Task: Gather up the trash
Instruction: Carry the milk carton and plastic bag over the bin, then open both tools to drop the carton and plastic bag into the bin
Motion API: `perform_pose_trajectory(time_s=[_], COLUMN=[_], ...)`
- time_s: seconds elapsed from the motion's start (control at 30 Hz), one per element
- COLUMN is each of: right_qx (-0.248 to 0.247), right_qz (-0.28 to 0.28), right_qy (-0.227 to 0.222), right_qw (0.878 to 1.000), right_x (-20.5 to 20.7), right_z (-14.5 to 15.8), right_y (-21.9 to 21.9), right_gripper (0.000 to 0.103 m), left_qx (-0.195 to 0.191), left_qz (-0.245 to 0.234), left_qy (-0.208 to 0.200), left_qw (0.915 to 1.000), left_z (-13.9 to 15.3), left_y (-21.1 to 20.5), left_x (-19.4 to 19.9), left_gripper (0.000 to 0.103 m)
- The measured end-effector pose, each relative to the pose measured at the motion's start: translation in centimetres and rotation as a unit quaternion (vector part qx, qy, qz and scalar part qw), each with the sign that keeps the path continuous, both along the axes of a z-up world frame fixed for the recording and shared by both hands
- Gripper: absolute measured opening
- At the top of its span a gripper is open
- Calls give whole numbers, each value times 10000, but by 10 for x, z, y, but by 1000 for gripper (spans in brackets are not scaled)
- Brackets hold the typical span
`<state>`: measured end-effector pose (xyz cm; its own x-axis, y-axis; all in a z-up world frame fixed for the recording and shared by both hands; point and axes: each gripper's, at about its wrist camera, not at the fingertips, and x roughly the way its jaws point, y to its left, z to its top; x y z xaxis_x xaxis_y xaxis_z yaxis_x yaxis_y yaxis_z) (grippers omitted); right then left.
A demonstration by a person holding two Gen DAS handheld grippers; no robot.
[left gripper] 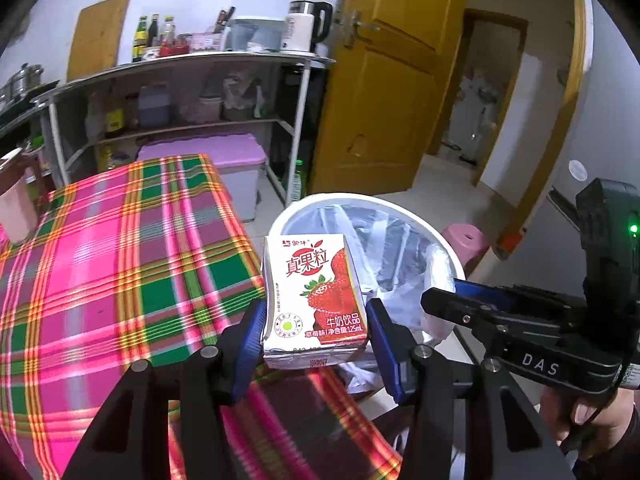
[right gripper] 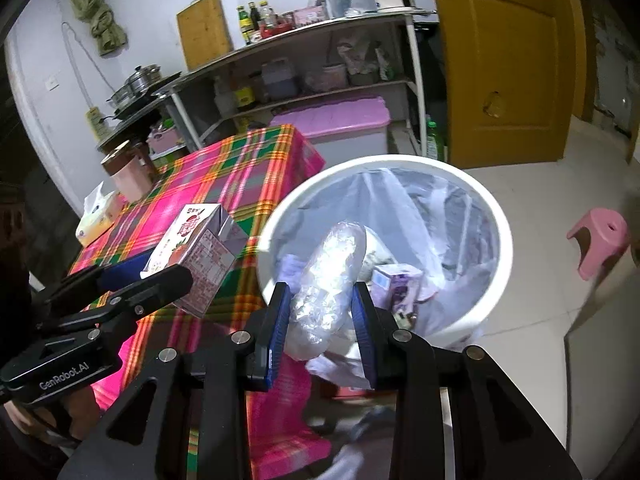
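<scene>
Left gripper (left gripper: 316,334): blue pads clamp a strawberry milk carton (left gripper: 314,300), held upright over the edge of the plaid tablecloth (left gripper: 120,264), beside the white bin (right gripper: 496,216). Right gripper (right gripper: 322,320): pads pinch a crumpled clear plastic bottle (right gripper: 328,280), suspended above the lined bin's near rim.

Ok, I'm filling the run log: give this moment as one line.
left gripper: shut on milk carton | right gripper: shut on crumpled plastic bottle | bin: lined, beside table
</scene>
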<state>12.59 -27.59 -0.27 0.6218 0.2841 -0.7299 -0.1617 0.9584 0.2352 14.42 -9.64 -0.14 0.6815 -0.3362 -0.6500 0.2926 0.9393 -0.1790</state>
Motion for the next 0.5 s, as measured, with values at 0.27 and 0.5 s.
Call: perform_pose_trajectory(time_s=[0.27,0.5], right_qx=[-6,-14], right_qz=[-175,-235], right_qy=[146,250], right_qw=[9997,9994], right_x=[9,15], right_z=[-10,-19], right_y=[-17,-23], right_gripper=[33,33], left_qx=[26,50], left_qz=[-237,-314], left_qy=[72,96], left_qw=[9997,9994], left_z=[-9,-13], left_y=[-19,-27], left_x=[18,32], left_gripper=[51,51])
